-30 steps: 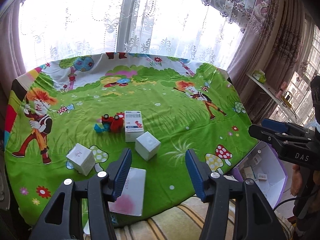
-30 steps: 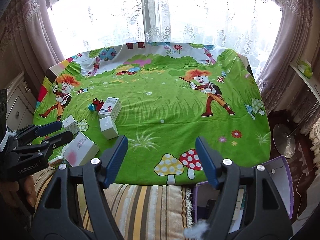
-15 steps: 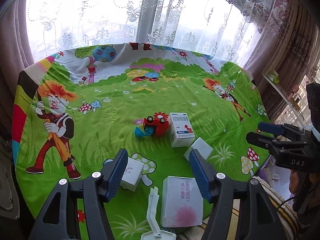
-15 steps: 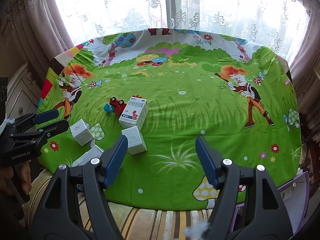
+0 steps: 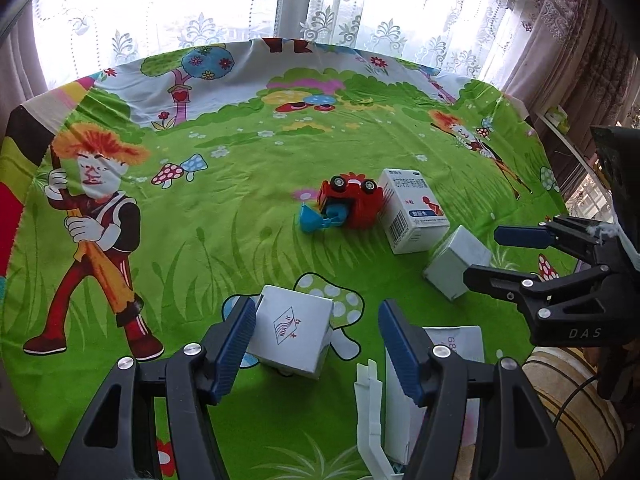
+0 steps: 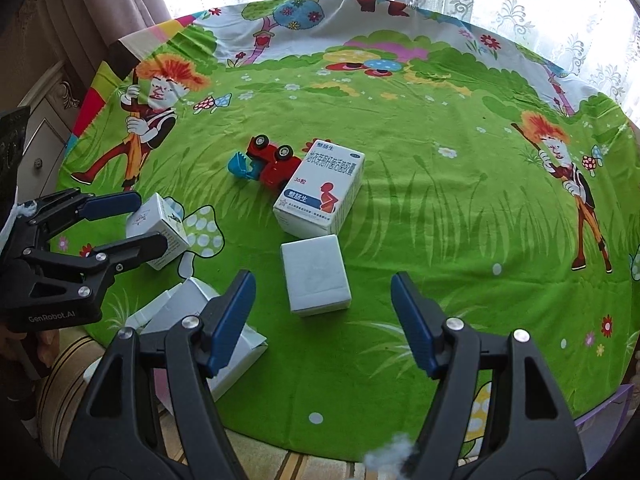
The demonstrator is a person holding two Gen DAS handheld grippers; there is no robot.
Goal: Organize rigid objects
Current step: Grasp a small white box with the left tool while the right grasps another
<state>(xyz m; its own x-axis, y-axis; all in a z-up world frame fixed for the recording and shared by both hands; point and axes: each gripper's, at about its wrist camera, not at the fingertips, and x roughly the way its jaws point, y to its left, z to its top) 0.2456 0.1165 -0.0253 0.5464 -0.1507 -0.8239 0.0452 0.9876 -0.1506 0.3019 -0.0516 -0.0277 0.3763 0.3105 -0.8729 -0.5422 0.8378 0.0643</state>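
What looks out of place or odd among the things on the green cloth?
The red toy truck lies overturned, wheels up, beside the printed medicine box. Nothing else stands out.

The cloth (image 6: 420, 208) is a soft, matt printed fabric with fine creases. The boxes look like smooth cardboard: the logo box (image 5: 292, 330) and medicine box (image 6: 320, 192) carry a slight sheen, the plain box (image 6: 316, 276) is duller. The toy car (image 6: 270, 162) is glossy red plastic with a blue plastic scoop. Both grippers, left (image 5: 316, 344) and right (image 6: 322, 316), are matt black plastic with ribbed blue pads (image 6: 232, 320) and shiny metal screws. The curtain (image 5: 240, 12) is sheer lace.
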